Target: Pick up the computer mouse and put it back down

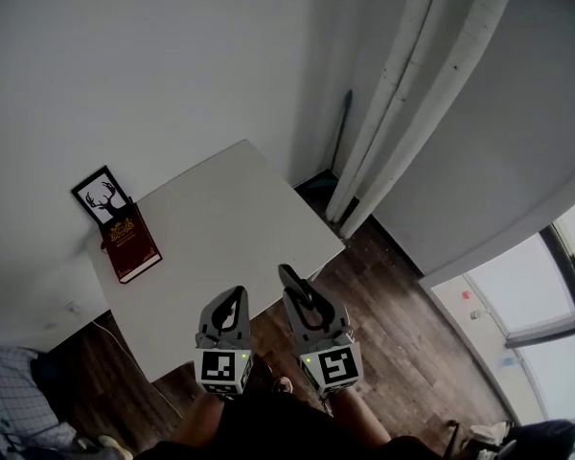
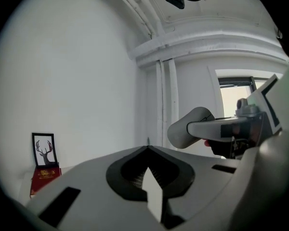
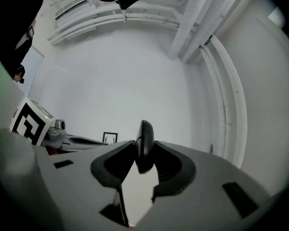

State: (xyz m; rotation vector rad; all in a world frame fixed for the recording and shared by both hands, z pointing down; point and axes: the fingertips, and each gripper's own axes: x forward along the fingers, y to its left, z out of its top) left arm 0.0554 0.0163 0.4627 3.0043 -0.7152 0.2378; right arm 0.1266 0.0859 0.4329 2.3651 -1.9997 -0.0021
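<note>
**Mouse held in your right gripper, left gripper empty**

You hold both grippers side by side in front of your body, pointing roughly level towards the white table (image 1: pixel 220 218). Their marker cubes face up at your head camera. In the head view their tips sit at the table's near edge, with the wooden floor (image 1: pixel 383 295) below them.

Your right gripper (image 1: pixel 294 284) has its jaws part-way closed on the black computer mouse (image 3: pixel 144 146). The mouse stands on edge between the pads and sticks out past the jaw tips, lifted off the table.

Your left gripper (image 2: pixel 147 149) is just beside the right one. Its jaws are pressed fully together with nothing between them. From its own view the right gripper shows close by on the right.

At the far corner of the table a dark red book (image 1: pixel 134 247) lies flat. A framed deer picture (image 1: pixel 101 196) stands just behind it against the wall.
</note>
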